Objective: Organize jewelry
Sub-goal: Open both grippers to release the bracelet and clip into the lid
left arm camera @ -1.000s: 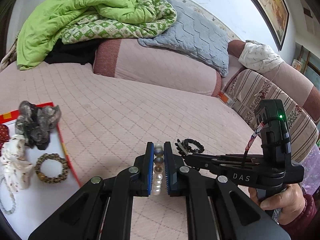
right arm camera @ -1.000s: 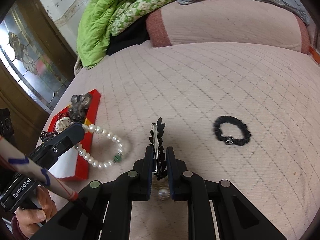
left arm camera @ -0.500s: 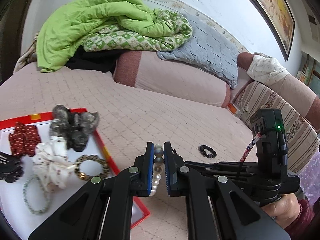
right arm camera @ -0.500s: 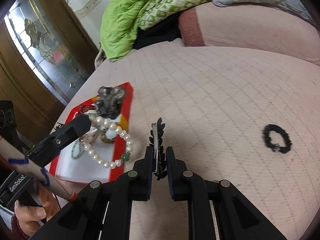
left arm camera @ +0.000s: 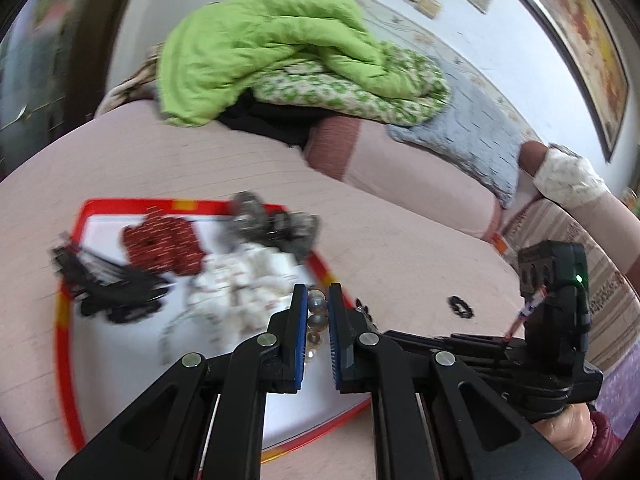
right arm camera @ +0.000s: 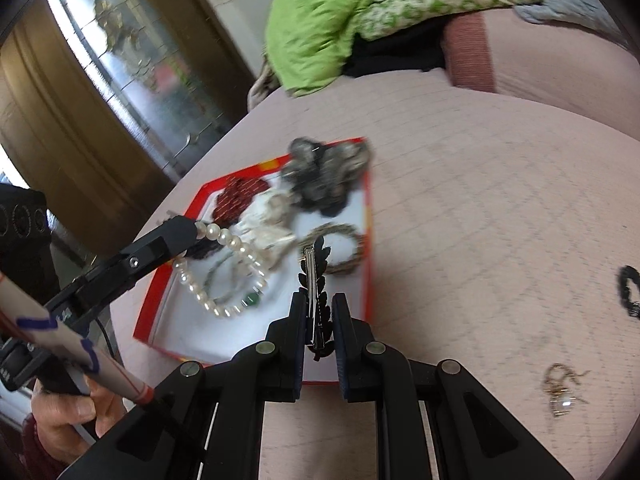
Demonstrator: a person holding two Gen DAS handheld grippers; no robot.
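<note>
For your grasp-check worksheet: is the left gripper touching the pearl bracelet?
Touching. The right wrist view shows the left gripper clamped on the pearl bracelet, which hangs from its tip.

Motion blur smears the red-rimmed white tray (left arm camera: 68,380) ahead of the left gripper (left arm camera: 318,340), so the dark red patterned scrunchie (left arm camera: 160,242), the white fabric scrunchie (left arm camera: 244,284) and the black hair clips (left arm camera: 108,288) on it lose their detail. Between the left fingers (left arm camera: 298,332) only a few beads of the white pearl bracelet (left arm camera: 316,320) show; the rest hangs hidden below. In the right wrist view, the small black beaded bracelet (right arm camera: 629,290), far right of the right gripper (right arm camera: 318,336), is cut off by the lens rim. The black leaf-shaped hair clip (right arm camera: 316,276) has its lower end covered by those fingers. The gold pearl pendant (right arm camera: 562,396) is too small to read.
</note>
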